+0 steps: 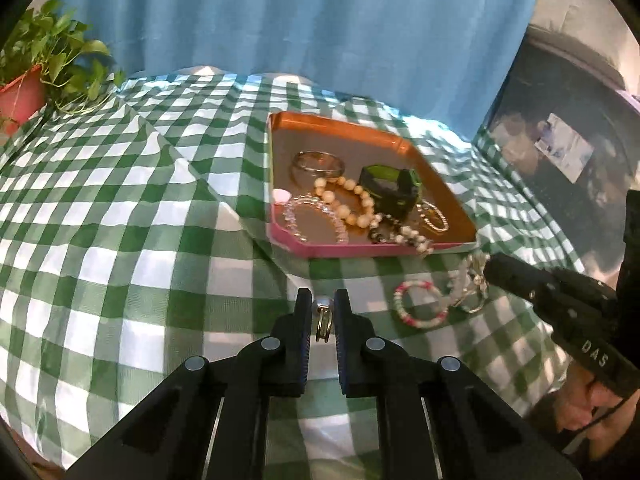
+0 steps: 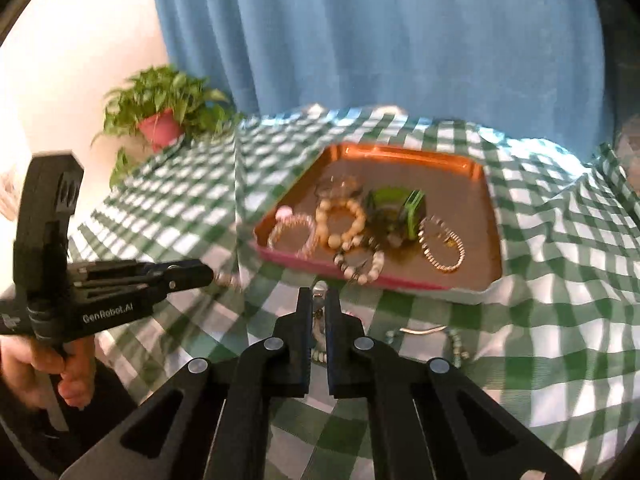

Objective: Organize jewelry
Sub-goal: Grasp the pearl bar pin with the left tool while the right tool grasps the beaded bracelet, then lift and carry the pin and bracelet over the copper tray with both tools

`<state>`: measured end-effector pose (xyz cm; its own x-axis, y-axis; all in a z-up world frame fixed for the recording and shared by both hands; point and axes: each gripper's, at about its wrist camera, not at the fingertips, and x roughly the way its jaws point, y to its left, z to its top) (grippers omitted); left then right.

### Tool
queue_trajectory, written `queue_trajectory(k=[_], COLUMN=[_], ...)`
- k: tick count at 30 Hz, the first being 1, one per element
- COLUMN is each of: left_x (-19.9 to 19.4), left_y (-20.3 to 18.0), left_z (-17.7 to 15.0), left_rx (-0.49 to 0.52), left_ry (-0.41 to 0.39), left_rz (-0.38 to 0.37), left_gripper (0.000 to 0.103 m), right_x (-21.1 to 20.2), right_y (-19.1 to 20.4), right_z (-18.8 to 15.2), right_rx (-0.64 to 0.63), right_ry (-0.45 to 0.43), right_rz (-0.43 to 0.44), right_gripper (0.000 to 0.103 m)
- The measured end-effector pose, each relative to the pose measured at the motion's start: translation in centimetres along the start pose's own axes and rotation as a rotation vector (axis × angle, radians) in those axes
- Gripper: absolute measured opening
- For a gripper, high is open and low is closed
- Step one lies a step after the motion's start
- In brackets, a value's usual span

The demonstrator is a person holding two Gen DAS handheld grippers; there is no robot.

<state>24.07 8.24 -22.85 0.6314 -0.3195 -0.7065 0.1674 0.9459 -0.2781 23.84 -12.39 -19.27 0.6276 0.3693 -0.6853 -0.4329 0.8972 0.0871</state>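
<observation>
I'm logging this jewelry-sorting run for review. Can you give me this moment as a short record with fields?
surface: green-checked cloth
tray: pink-rimmed, holds several bracelets, a green-and-black piece, a silver bangle
left gripper: shut on pearl ring, near the tray's front edge
right gripper: shut on a silver piece, type unclear
left on cloth: pink-and-white bracelet; beaded strand
background: potted plant, blue curtain

green checked cloth [image 1: 120,200], potted plant [image 2: 160,116] at its corner, blue curtain [image 1: 300,16] behind.
</observation>
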Motion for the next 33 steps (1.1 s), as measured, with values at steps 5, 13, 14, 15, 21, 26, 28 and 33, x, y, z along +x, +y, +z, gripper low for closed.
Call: queue_trajectory(k=[5,13,14,15,21,26,28,33], left_x=[-0.2,-3.6,-4.3,-5.1,-10.7,-15.6,-17.7,-21.2], left_y=[-0.8,-3.6,-3.9,-4.3,-7.1,-9.1,-9.9,-11.9], left_z=[-0.4,0.3,0.3,0.3,-0.4,-1.2,-1.6,-2.1], left_rx=[0.004,0.034,0.032,0.032,0.053,0.07,0.08,0.129], left_ry=[0.036,0.006,-0.001,-0.009,-0.067,-0.134,-0.165,-0.22], left_rz=[-0.003,-0.014,-0.02,-0.02,-0.012,-0.011,-0.011,-0.006], left_gripper=[0.011,0.011,0.011,0.011,0.011,0.011,0.011,0.011], right_x=[-0.7,-3.6,-4.2,-4.9,-9.4,-14.2,-16.0,-19.5], right_y=[0.3,1.3,1.5,1.8,3.4,5.4,6.1,7.6], right_z=[0.1,-1.8,-2.1,-2.4,-2.7,-2.3,-2.1,-1.8], right_rx=[0.002,0.034,0.047,0.06,0.096,0.077,0.07,0.052], right_ry=[0.0,0.032,0.031,0.029,-0.015,-0.099,-0.129,-0.188], right_rz=[-0.019,-0.074,-0.083,-0.086,-0.121,-0.136,-0.144,-0.142], right_gripper=[0.004,0.004,0.004,0.004,0.004,0.005,0.005,0.005])
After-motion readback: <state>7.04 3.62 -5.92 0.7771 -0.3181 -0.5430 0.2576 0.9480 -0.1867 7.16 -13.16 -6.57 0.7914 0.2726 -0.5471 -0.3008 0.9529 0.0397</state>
